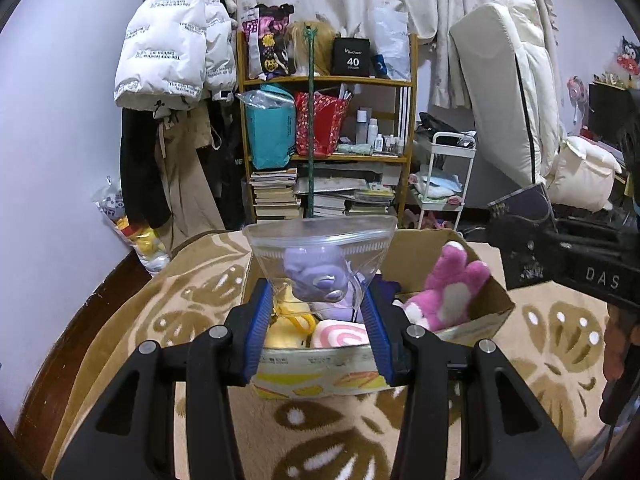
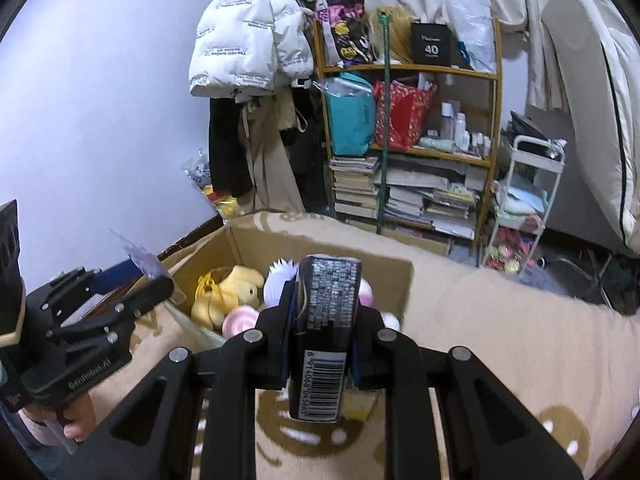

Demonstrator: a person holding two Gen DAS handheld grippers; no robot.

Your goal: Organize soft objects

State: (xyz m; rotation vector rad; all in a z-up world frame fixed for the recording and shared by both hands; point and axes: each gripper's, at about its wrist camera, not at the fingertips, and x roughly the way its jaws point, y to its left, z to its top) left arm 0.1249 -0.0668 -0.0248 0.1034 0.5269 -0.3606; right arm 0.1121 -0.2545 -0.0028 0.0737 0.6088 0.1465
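Observation:
My left gripper [image 1: 318,292] is shut on a clear zip bag [image 1: 320,240] with a purple plush [image 1: 316,276] inside, held just above an open cardboard box [image 1: 494,300]. Inside the box lie a yellow plush [image 1: 286,332], a pink-and-white swirl plush [image 1: 340,334] and a pink bunny plush [image 1: 448,288]. My right gripper [image 2: 326,300] is shut on a dark rectangular pack [image 2: 320,360] with a barcode, held over the box's near side [image 2: 320,248]. The left gripper [image 2: 160,280] shows at the left of the right wrist view, the bag [image 2: 140,260] edge-on.
The box sits on a beige patterned blanket [image 1: 320,432]. Behind stand a wooden shelf [image 1: 328,156] of books and bags, a white trolley [image 1: 448,168], hanging jackets [image 1: 172,40] and a leaning mattress [image 1: 512,92]. A hand [image 2: 80,428] grips the left tool.

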